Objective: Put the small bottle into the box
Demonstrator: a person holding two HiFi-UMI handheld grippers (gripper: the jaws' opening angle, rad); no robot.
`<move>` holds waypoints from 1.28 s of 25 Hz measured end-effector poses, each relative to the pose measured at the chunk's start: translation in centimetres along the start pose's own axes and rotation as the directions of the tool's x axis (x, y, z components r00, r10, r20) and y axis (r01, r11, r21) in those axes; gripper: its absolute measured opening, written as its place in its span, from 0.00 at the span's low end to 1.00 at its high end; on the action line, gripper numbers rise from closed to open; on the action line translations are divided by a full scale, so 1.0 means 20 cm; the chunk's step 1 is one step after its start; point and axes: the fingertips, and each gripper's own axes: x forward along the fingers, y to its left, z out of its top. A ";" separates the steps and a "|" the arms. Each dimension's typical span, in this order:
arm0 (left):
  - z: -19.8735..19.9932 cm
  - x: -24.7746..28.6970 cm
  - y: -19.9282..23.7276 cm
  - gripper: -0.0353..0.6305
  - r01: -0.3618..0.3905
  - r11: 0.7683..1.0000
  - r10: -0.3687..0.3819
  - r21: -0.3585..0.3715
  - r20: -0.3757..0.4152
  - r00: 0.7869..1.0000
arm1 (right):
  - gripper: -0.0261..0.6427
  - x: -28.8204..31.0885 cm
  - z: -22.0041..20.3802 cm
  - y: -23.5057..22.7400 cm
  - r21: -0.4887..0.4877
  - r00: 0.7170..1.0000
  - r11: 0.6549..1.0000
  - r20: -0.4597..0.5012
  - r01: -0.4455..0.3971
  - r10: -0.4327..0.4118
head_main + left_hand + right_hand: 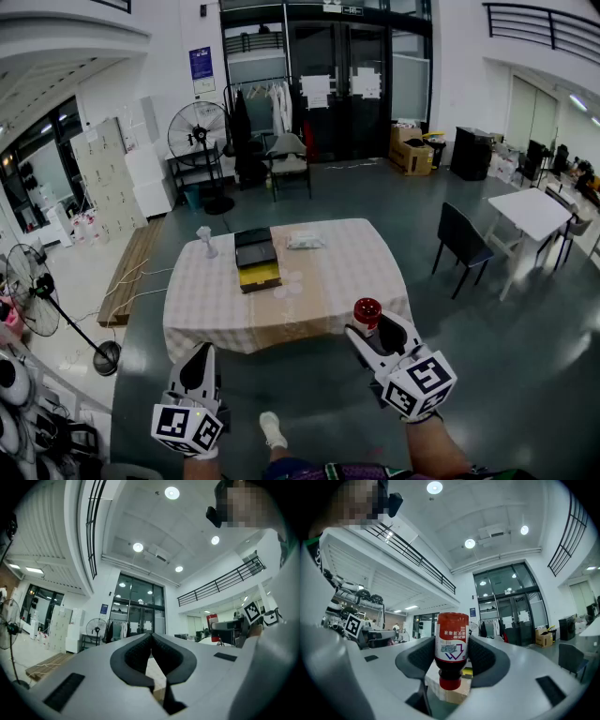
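Between jaws of right tool (452, 641): small bottle (451, 652) clamped, apparently cap-down; left tool (151, 637) closed, empty.

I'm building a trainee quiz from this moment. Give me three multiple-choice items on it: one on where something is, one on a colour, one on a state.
1. Where is the small bottle? A on the table; B in the right claw; C in the box.
2. What colour is its cap? A red; B green; C blue.
3. How is the left claw? A wide open; B shut on the bottle; C shut, empty.
Key: 1 B, the claw presses its sides; 2 A, the cap shows red in the right gripper view; 3 C, the claw is closed with nothing in it.
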 end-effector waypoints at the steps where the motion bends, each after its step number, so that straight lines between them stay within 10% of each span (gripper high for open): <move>1: 0.00 0.00 -0.01 0.09 0.000 1.000 0.000 0.004 -0.001 1.000 | 0.37 -0.01 0.01 0.00 0.005 1.000 1.000 0.002 0.002 -0.002; 32: 0.00 0.04 0.02 0.09 -0.006 0.999 0.006 0.054 -0.001 1.000 | 0.37 0.11 0.00 0.02 -0.013 0.999 0.999 0.005 -0.036 0.036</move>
